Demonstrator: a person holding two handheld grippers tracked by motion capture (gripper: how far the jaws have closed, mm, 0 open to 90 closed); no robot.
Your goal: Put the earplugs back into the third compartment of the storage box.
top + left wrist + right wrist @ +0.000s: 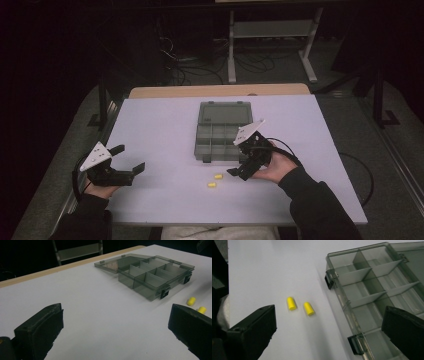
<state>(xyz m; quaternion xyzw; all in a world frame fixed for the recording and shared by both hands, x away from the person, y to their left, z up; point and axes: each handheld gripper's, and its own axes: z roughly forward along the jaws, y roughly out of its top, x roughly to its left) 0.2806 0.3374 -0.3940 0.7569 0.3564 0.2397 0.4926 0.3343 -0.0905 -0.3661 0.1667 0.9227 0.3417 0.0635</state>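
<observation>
Here, two yellow earplugs lying near-parallel beside open organizer box; both claws wide open, empty

No legible text or labels anywhere.

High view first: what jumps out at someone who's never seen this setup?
Two bright yellow earplugs lie on the pale table, just in front of an open, smoky-grey compartment box at its centre. The right gripper hovers beside them, jaws apart; the left gripper waits open, far left.
</observation>
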